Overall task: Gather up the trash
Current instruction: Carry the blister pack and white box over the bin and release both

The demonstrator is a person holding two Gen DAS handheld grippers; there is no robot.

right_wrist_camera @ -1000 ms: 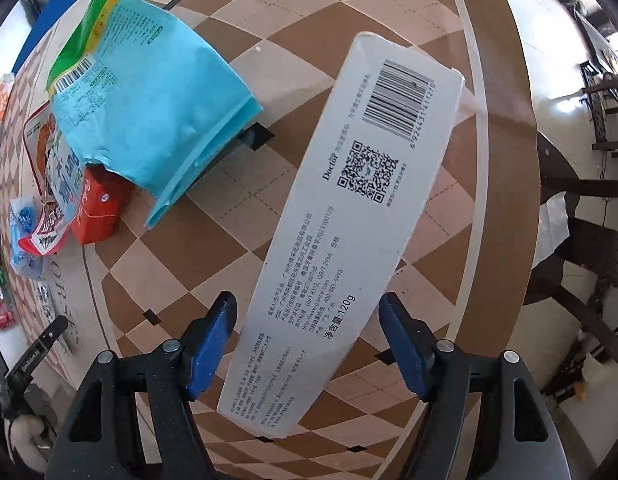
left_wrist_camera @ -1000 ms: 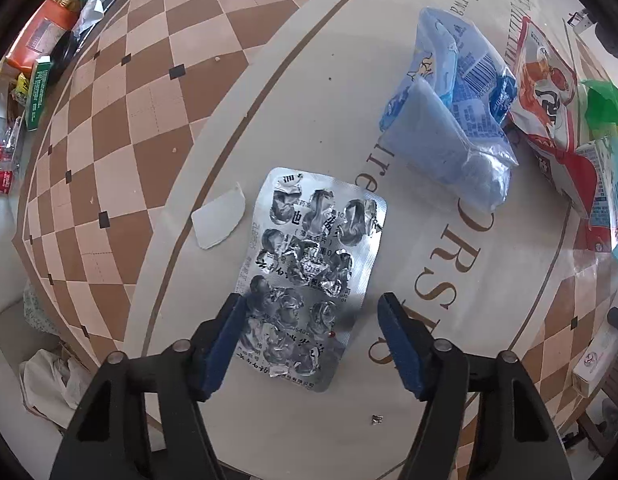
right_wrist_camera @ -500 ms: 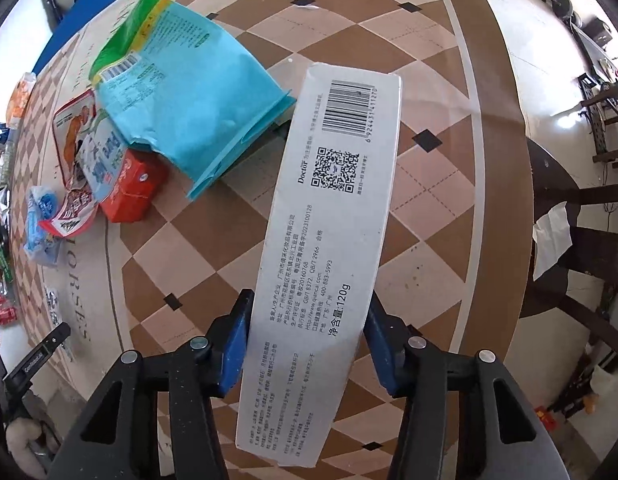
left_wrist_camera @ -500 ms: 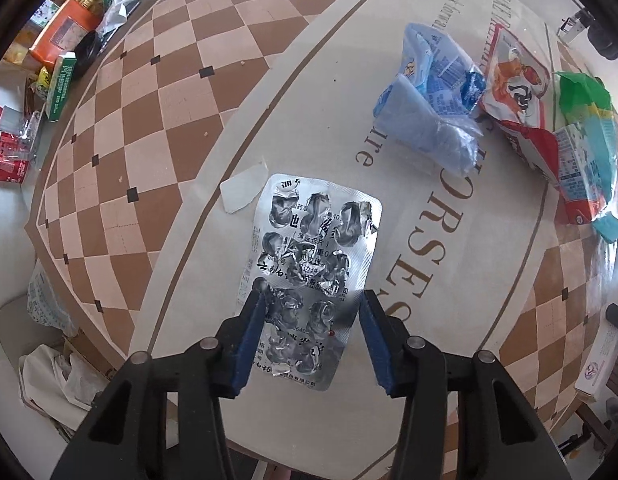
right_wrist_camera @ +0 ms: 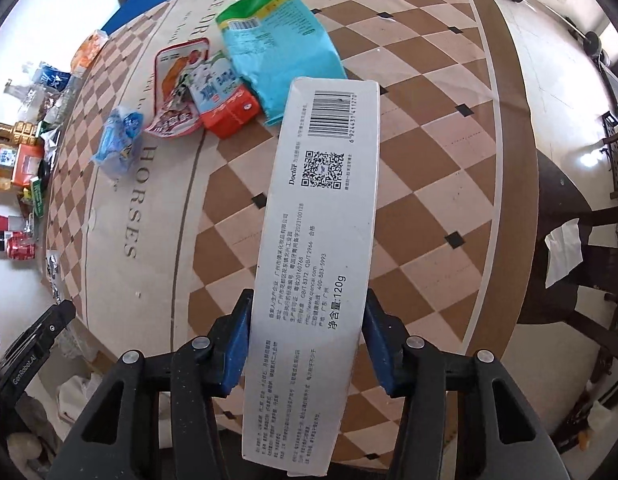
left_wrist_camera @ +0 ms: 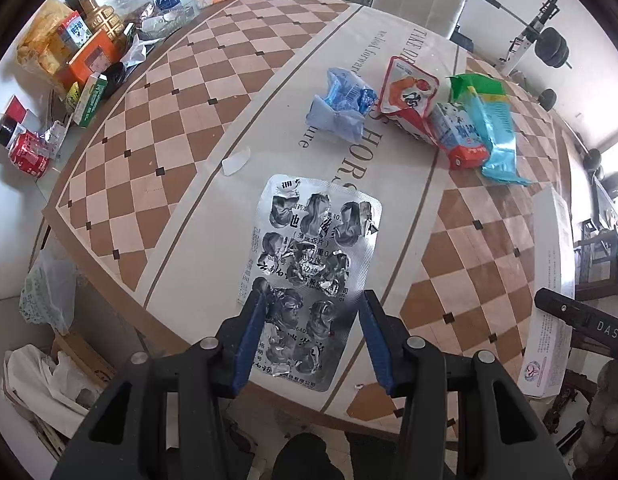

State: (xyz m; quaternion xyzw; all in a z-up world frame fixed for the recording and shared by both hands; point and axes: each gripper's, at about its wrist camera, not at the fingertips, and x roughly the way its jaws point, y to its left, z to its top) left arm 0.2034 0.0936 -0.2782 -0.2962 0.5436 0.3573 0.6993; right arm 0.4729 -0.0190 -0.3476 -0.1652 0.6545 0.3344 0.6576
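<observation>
My left gripper (left_wrist_camera: pixel 312 300) is shut on a silver used pill blister pack (left_wrist_camera: pixel 309 268) and holds it above the checkered table (left_wrist_camera: pixel 181 128). My right gripper (right_wrist_camera: pixel 307 300) is shut on a long white toothpaste box (right_wrist_camera: pixel 317 224) with a barcode, held above the table; the box also shows in the left wrist view (left_wrist_camera: pixel 549 280). On the table lie a crumpled blue wrapper (left_wrist_camera: pixel 341 112), a red-and-white snack pouch (left_wrist_camera: pixel 409 100), a small carton (left_wrist_camera: pixel 461 136) and a teal-green bag (left_wrist_camera: pixel 493 128).
A small white scrap (left_wrist_camera: pixel 235 162) lies on the table. Bottles, boxes and a red can (left_wrist_camera: pixel 29 152) crowd the far left edge. Bags and a box of rubbish (left_wrist_camera: pixel 49 368) sit on the floor at the left. A chair (right_wrist_camera: pixel 589 232) stands at the right.
Both grippers closed from open onto their items and lifted them well above the table. The table objects now look farther away.
</observation>
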